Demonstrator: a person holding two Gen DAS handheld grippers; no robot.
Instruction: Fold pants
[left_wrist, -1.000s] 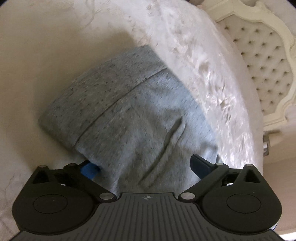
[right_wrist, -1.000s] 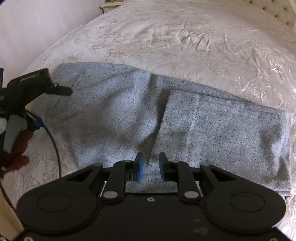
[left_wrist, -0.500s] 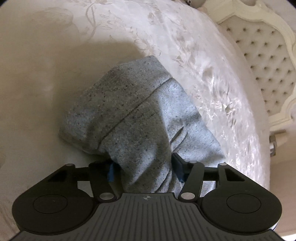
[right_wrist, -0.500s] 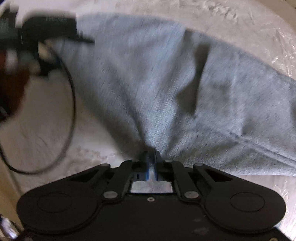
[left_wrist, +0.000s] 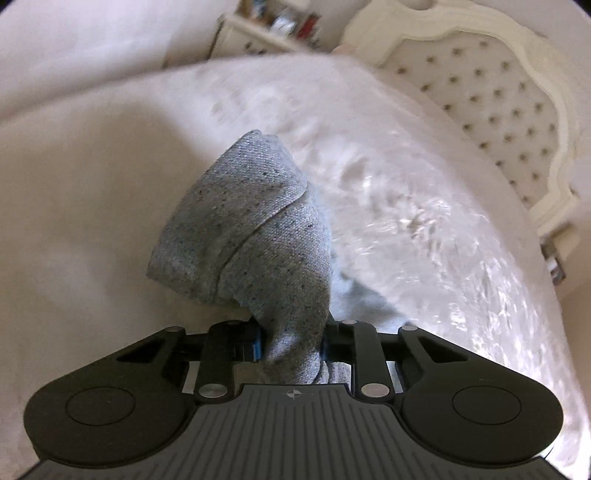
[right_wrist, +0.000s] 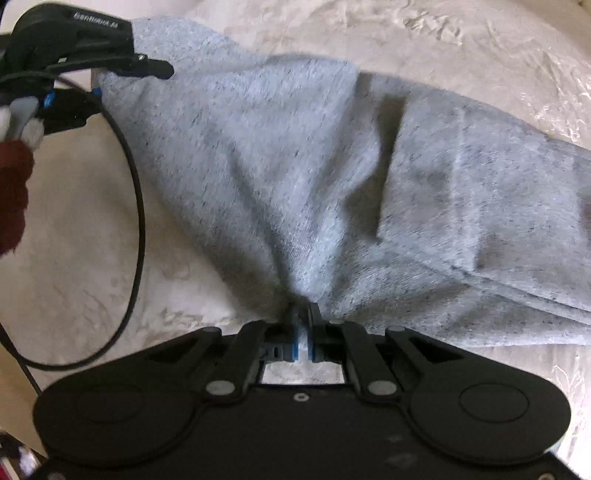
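Grey speckled pants (right_wrist: 295, 177) lie partly folded on a white bed. My right gripper (right_wrist: 303, 332) is shut on the near edge of the fabric, which bunches up toward it. My left gripper (left_wrist: 291, 339) is shut on a thick gather of the pants (left_wrist: 258, 240) and holds it lifted off the bed, the cloth drooping forward. The left gripper also shows in the right wrist view (right_wrist: 99, 79) at the top left, clamped on the far corner of the pants.
The white embroidered bedspread (right_wrist: 461, 44) surrounds the pants. A tufted cream headboard (left_wrist: 498, 96) stands at the right in the left wrist view, with a shelf (left_wrist: 273, 26) beyond. A black cable (right_wrist: 138, 192) loops from the left gripper over the bed.
Both grippers closed on the pants. The left one went from wide open to clamped and lifted its end; the right one closed on the near edge and pulled the fabric up.
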